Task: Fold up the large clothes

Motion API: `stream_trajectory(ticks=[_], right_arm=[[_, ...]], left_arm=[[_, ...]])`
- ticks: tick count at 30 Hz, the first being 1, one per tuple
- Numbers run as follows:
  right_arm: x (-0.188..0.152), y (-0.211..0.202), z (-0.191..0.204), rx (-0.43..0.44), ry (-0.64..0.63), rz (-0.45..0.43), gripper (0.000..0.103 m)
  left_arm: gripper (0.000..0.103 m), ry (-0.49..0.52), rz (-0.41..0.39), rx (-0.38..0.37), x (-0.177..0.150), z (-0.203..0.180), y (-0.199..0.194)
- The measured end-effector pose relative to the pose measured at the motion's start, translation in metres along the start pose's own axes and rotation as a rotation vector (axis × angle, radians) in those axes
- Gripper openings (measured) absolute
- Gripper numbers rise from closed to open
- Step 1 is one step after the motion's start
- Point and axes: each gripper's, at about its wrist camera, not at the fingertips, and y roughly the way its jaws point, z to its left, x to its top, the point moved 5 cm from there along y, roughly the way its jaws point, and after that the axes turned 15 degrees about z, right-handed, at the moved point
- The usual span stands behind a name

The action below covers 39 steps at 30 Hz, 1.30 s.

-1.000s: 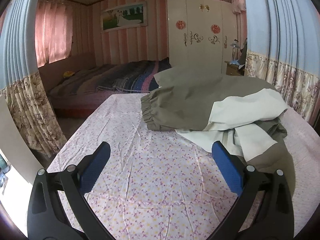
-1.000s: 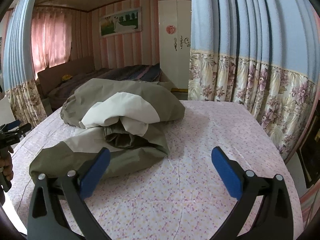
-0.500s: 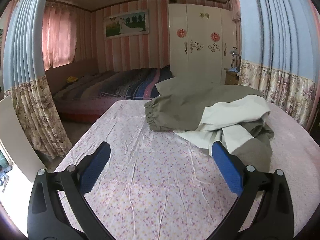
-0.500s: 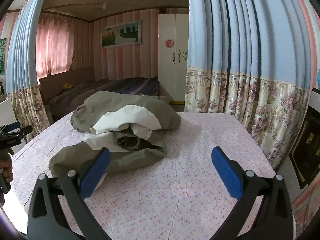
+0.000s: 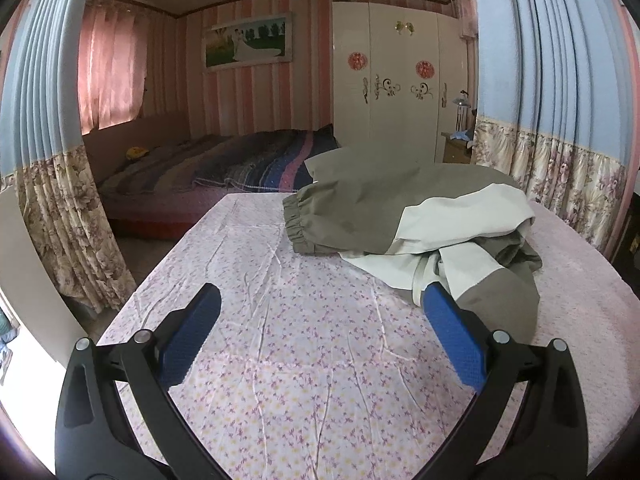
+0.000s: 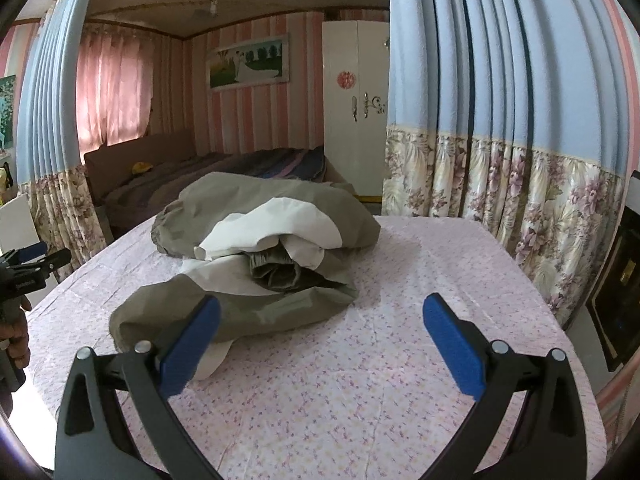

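Fingers of the left gripper (image 5: 318, 338) stand wide apart with nothing between them, their blue pads ribbed and flat; they hang level above the near left part of the tabletop (image 5: 304, 384), and the right-hand pad overlaps the near edge of the jacket (image 5: 404, 216) in view, though contact cannot be told. Wide apart too are those of the right gripper (image 6: 320, 340), empty, level above the near edge, the left-hand pad (image 6: 188, 348) lying across the jacket's near olive hem in view. At the left border of the right view a hand (image 6: 16, 332) grips the other tool's black handle.

On the tabletop lies a thin floral cloth, pale pink, creased in fine lines. The jacket sits crumpled toward the far middle, olive with cream panels, a smooth slightly stiff fabric. One sleeve with a gathered elastic cuff (image 5: 296, 228) points toward the far left edge. Other layers bunch into a roll at the heap's centre.
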Motion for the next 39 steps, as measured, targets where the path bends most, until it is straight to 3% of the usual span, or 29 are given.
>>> stream_trajectory(ticks=[12,25,29,33,36,37,39], right_arm=[[0.041,0.102,-0.001,0.0,-0.034,0.093,0.101],[0.074,0.166,0.005,-0.028,-0.081,0.115,0.1],[0.078,0.186,0.008,-0.016,-0.101,0.145,0.071],[0.09,0.193,0.009,-0.005,-0.085,0.119,0.061],[0.099,0.193,0.006,0.011,-0.06,0.099,0.036],[0.102,0.191,0.004,0.008,-0.057,0.089,0.022],[0.11,0.188,-0.003,-0.013,-0.046,0.065,0.012]], left_arm=[[0.1,0.034,0.034,0.026,0.053,-0.01,0.075],[0.1,0.046,0.043,0.005,0.078,-0.029,0.114],[0.1,0.048,0.038,0.004,0.085,-0.03,0.12],[0.1,0.035,0.051,-0.014,0.093,-0.03,0.129],[0.1,0.046,0.042,0.005,0.1,-0.03,0.132],[0.1,0.053,0.036,0.011,0.103,-0.03,0.132],[0.1,0.067,0.021,0.028,0.11,-0.029,0.131]])
